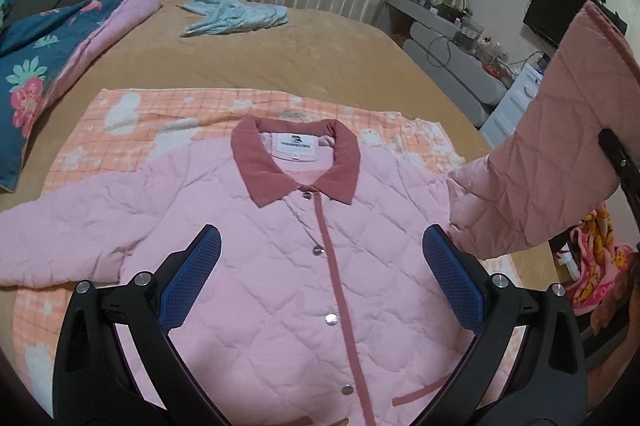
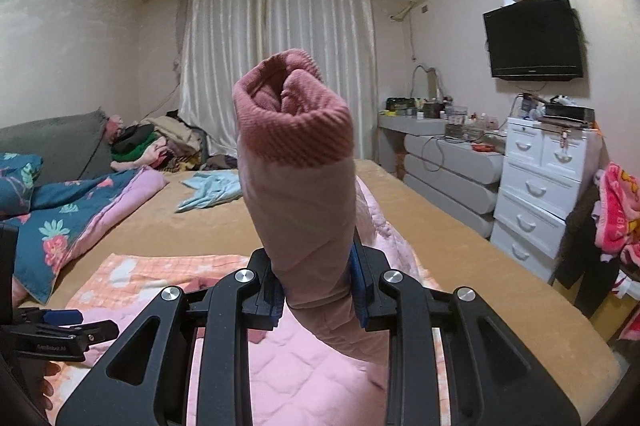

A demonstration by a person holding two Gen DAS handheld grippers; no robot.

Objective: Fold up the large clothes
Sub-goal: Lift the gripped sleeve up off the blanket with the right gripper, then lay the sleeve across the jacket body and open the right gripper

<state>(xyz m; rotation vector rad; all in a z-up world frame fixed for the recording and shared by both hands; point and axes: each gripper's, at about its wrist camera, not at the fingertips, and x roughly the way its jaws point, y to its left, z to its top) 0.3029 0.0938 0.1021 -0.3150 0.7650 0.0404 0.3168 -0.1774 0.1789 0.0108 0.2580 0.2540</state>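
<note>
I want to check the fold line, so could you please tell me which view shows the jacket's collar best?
The left wrist view: the dark pink collar lies flat, whole and centred on the pink jacket. In the right wrist view the raised sleeve covers that area, so the collar cannot be made out.

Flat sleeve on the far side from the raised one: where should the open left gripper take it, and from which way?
Grip the sleeve at its cuff end, near the image's bottom left. Bring the left gripper down from above: the sleeve lies flat on the peach blanket, and the cuff is its free end.

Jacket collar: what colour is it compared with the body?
The collar is dusty rose, darker than the pale pink quilted jacket; the left wrist view shows it best.
</note>
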